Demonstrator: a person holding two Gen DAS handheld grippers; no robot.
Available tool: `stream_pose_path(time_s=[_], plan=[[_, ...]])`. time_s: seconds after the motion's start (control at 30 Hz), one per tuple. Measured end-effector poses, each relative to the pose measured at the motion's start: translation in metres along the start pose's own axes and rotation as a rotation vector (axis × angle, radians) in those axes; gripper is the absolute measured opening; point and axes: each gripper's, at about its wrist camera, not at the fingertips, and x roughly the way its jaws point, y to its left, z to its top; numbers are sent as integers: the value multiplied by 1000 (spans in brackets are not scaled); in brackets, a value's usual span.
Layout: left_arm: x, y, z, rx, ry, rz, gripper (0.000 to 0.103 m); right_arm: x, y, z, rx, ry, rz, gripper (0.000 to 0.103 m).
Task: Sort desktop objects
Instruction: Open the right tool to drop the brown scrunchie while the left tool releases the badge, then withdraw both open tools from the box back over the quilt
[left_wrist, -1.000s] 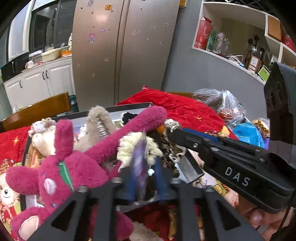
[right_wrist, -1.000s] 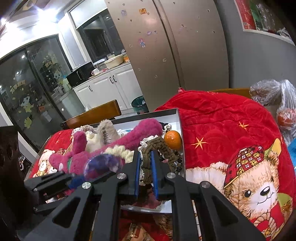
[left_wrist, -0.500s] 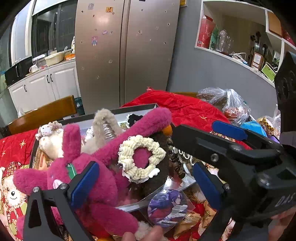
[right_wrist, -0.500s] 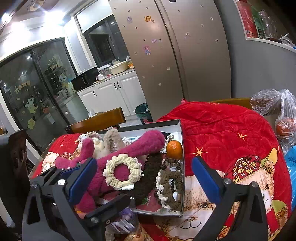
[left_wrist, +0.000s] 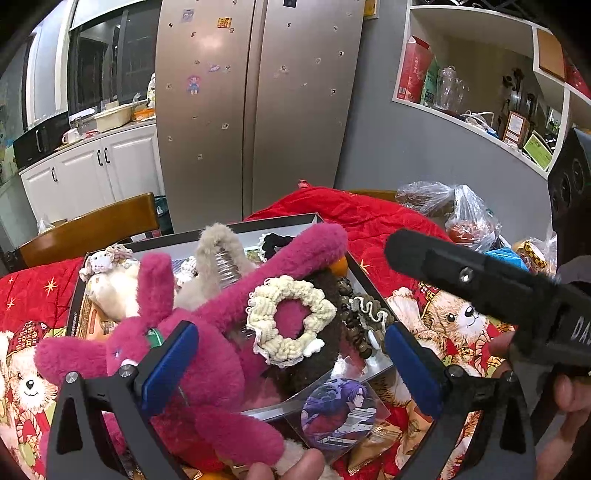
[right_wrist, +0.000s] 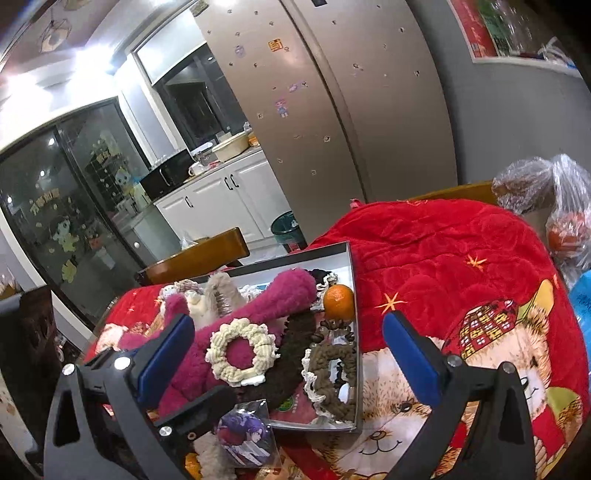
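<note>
A shallow box (left_wrist: 280, 220) (right_wrist: 352, 280) on a red quilt holds a pink plush toy (left_wrist: 207, 328) (right_wrist: 258, 314), a cream scrunchie (left_wrist: 290, 321) (right_wrist: 240, 349), a brown scrunchie (right_wrist: 330, 384), beads and an orange (right_wrist: 339, 301). A round anime badge in clear wrap (left_wrist: 338, 408) (right_wrist: 245, 435) lies on the quilt just in front of the box. My left gripper (left_wrist: 291, 365) is open and empty above the box's near edge. My right gripper (right_wrist: 288, 354) is open and empty over the box.
The red bear-print quilt (right_wrist: 461, 258) covers the table. Plastic bags of food (left_wrist: 454, 214) sit at the far right. A wooden chair (left_wrist: 88, 229) stands behind the box. A fridge and white cabinets are beyond.
Both grippers opened. The left one let go of the anime badge, which now lies in front of the box. The right one released the brown scrunchie into the box.
</note>
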Motion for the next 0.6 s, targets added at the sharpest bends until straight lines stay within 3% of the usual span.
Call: stream_pose_path(time_s=[0.6], plan=[[-27, 33, 5, -49, -37, 41, 103, -27, 7, 7, -9, -66, 18, 103]])
